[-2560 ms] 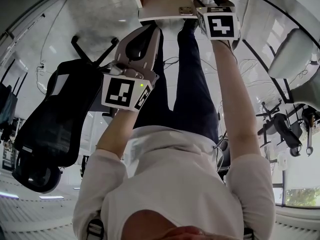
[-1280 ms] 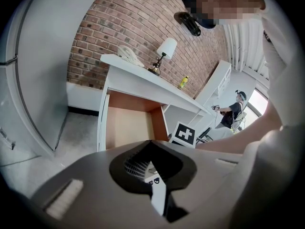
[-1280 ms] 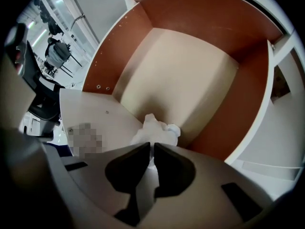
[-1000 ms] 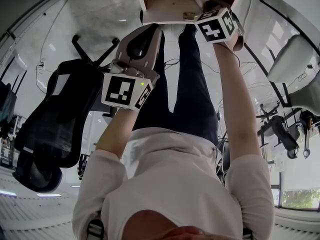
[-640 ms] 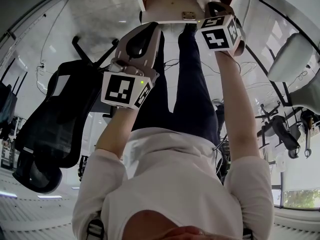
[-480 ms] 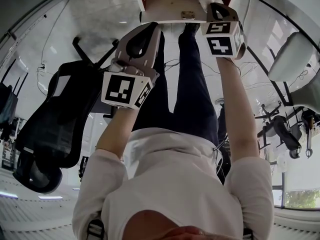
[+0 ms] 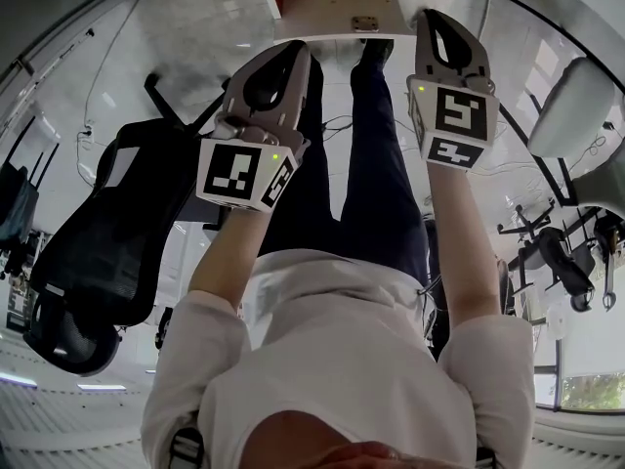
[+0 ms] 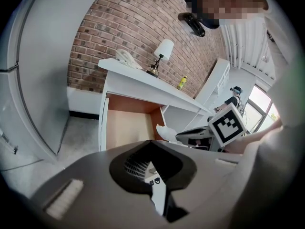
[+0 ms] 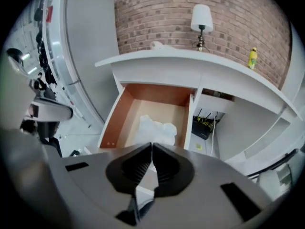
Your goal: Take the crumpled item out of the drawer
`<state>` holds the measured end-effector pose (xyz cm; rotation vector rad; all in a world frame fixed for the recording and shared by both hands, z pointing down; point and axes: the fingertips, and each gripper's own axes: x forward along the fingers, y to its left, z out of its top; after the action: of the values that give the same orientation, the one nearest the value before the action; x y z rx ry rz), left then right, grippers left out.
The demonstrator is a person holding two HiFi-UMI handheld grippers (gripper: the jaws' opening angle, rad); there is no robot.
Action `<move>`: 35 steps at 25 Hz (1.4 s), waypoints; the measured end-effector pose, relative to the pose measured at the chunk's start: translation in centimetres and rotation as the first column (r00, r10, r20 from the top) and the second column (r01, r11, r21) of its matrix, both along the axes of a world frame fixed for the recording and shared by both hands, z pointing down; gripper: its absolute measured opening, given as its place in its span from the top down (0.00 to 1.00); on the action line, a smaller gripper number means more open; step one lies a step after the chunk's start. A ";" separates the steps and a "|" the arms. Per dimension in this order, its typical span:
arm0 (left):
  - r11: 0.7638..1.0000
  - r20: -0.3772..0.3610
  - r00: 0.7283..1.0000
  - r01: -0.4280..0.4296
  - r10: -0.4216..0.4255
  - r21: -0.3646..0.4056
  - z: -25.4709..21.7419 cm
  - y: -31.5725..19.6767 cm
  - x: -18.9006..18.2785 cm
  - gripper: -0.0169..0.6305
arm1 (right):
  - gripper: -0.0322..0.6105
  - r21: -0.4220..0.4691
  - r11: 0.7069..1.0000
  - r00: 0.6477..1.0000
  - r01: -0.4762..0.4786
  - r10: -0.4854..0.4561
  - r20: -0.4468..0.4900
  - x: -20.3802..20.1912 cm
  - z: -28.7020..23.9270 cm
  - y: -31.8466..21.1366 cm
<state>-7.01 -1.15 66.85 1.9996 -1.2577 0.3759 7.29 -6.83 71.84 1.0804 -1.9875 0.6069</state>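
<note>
right gripper point(image 9: 151, 145) has lifted out of the drawer point(image 9: 114, 123) with jaws clamped on the crumpled item point(image 9: 157, 128), which hangs just above the drawer, so removal looks nearly done; left gripper point(image 8: 152, 143) hovers closed, empty.

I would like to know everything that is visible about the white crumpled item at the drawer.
The crumpled item is white and looks like soft paper or thin cloth, bunched into an uneven lump with many folds. The fingers of the right gripper are shut on its near edge. It sits over the inside of the open drawer, close to the right wall. Whether it touches the drawer's floor cannot be told. Nothing else is seen touching it.
</note>
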 end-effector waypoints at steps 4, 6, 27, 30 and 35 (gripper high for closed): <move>1.000 0.005 1.000 0.012 -0.012 0.013 -0.4 -0.1 0.0 0.96 | 0.92 0.035 0.998 0.993 -0.048 0.044 0.107 -0.5 -1.9 0.5; 1.000 0.007 1.000 0.016 -0.016 0.015 -0.4 0.0 0.1 0.96 | 0.92 0.043 0.996 0.992 -0.074 0.070 0.102 -0.1 -2.2 0.8; 0.996 0.015 1.000 0.012 -0.014 0.093 -7.8 -1.3 -0.3 0.96 | 0.92 0.112 0.985 0.983 -0.127 0.111 0.143 -0.4 -10.3 0.4; 0.994 0.019 1.000 0.010 -0.012 0.107 -9.3 -1.4 -0.6 0.96 | 0.92 0.121 0.983 0.980 -0.135 0.115 0.161 -0.9 -12.0 0.2; 0.991 0.025 1.000 0.006 -0.009 0.130 -12.2 -1.7 -1.0 0.96 | 0.92 0.143 0.980 0.977 -0.138 0.110 0.185 -1.6 -15.2 -0.2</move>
<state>-8.05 -2.82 54.62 2.1043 -1.3356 0.3235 5.68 -6.99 56.68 1.2922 -2.1601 0.6414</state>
